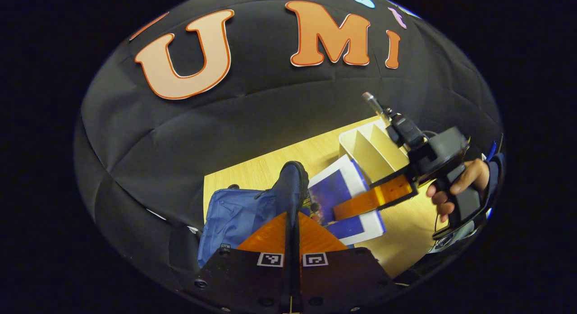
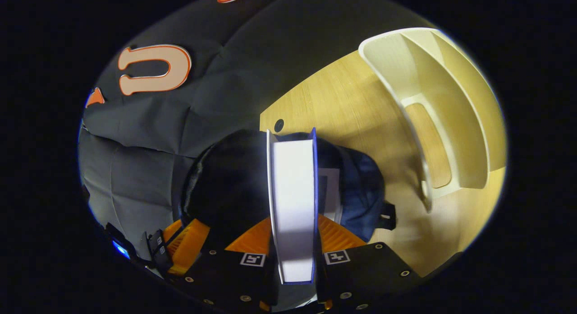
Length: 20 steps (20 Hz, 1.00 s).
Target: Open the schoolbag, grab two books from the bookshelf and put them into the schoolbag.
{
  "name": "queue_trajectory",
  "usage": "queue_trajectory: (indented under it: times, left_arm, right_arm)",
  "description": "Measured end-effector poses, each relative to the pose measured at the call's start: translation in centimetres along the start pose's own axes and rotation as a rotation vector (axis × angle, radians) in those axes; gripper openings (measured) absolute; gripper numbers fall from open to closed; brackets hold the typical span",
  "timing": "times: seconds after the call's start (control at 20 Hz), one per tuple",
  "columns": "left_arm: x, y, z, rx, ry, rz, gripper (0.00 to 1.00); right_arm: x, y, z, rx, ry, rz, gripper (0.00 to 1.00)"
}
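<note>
The blue schoolbag (image 1: 232, 214) lies on the wooden table (image 1: 252, 169). My left gripper (image 1: 293, 214) is shut on the bag's dark rim (image 1: 292, 183), which it holds up. My right gripper (image 1: 360, 201) is shut on a book with a blue and white cover (image 1: 336, 187), just right of the raised rim. In the right gripper view that book (image 2: 293, 192) stands edge-on between my right gripper's (image 2: 295, 219) fingers, over the bag's dark opening (image 2: 225, 192). A second book's white edge (image 2: 331, 192) shows in the bag (image 2: 360, 187) behind it. The left gripper (image 2: 180, 246) shows at lower left.
The white bookshelf (image 1: 369, 147) stands on the table behind the book, its slots (image 2: 428, 124) bare. A hand (image 1: 455, 187) holds the right gripper's handle. The black cloth wall rises behind the table.
</note>
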<state>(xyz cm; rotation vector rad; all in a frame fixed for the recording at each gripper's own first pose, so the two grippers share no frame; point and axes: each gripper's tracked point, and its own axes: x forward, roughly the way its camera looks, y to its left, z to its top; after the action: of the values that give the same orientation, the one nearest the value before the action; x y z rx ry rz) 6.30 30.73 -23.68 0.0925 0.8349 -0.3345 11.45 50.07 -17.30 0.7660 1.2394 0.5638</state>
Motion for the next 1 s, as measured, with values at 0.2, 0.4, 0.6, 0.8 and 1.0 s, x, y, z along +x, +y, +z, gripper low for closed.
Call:
queue_trajectory:
  times: [0.2, 0.4, 0.6, 0.8, 1.0]
  left_arm:
    - [-0.4, -0.8, 0.0, 0.0, -0.021, -0.02, 0.01]
    - [-0.4, -1.5, 0.0, -0.006, -0.024, -0.044, 0.01]
    - [-0.4, -2.0, 0.5, 0.005, -0.031, -0.052, 0.01]
    - [-0.2, -2.1, 0.2, 0.005, -0.022, -0.05, 0.01]
    - [0.1, -1.8, -0.4, -0.02, -0.015, -0.048, 0.01]
  right_arm:
    - [3.5, 1.2, -1.2, 0.026, 0.0, 0.064, 0.33]
    - [6.4, 1.6, -2.8, 0.092, -0.007, 0.117, 0.33]
    - [8.3, 1.9, -3.2, 0.08, -0.045, 0.138, 0.33]
    - [10.8, 0.0, -4.5, 0.039, -0.018, 0.03, 0.4]
    - [10.2, -3.5, -5.5, -0.117, 0.022, -0.157, 0.84]
